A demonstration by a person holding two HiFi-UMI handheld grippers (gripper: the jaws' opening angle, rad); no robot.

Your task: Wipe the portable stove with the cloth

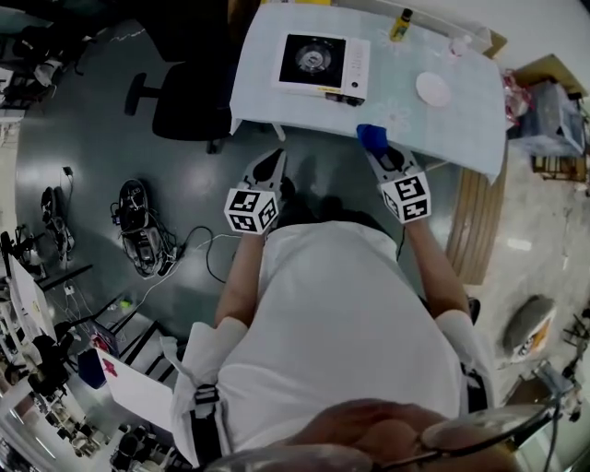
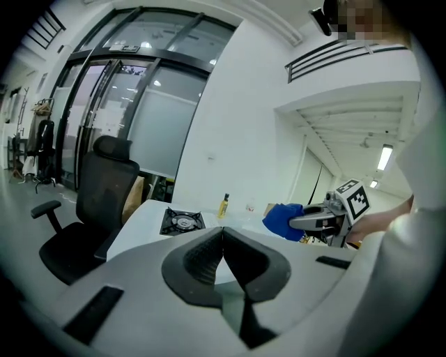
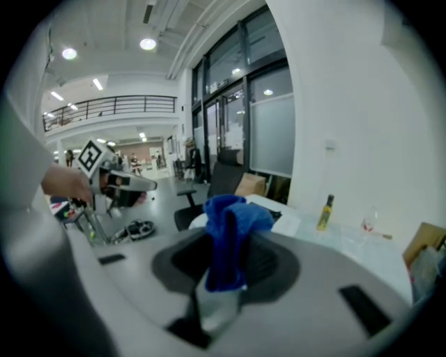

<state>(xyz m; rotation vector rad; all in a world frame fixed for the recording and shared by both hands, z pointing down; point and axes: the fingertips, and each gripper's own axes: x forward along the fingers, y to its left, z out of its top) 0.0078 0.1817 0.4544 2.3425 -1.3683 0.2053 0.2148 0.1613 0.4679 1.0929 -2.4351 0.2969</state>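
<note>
The portable stove (image 1: pixel 323 63), a black burner plate in a white casing, lies flat on the left part of the pale table (image 1: pixel 461 129), with its control strip along its right side. In the left gripper view we see the same stove (image 2: pixel 182 222) beyond the jaw tips, its pan supports standing over the round burner.

The blue cloth (image 1: pixel 372 138) is off the stove. It is held over the near edge of the table, to the right of the stove's near right corner and not touching it. The right gripper (image 1: pixel 383 155) carries it. In the right gripper view the two jaws are clamped on the cloth (image 3: pixel 230 233), which rises between them as a bunched fold and spills over their tips. From the left gripper view we see the cloth (image 2: pixel 282 219) as a blue wad at the front of that gripper.

The left gripper (image 1: pixel 270 171) hangs in front of the table edge, below the stove. Its jaws are pressed together at the tips, and nothing lies between them.

At the far edge of the table stands a small yellow bottle (image 1: pixel 401 24). A round white dish (image 1: pixel 433 88) lies to the right of the stove, well apart from it. A black office chair (image 1: pixel 189 101) stands on the grey floor at the table's left end.
</note>
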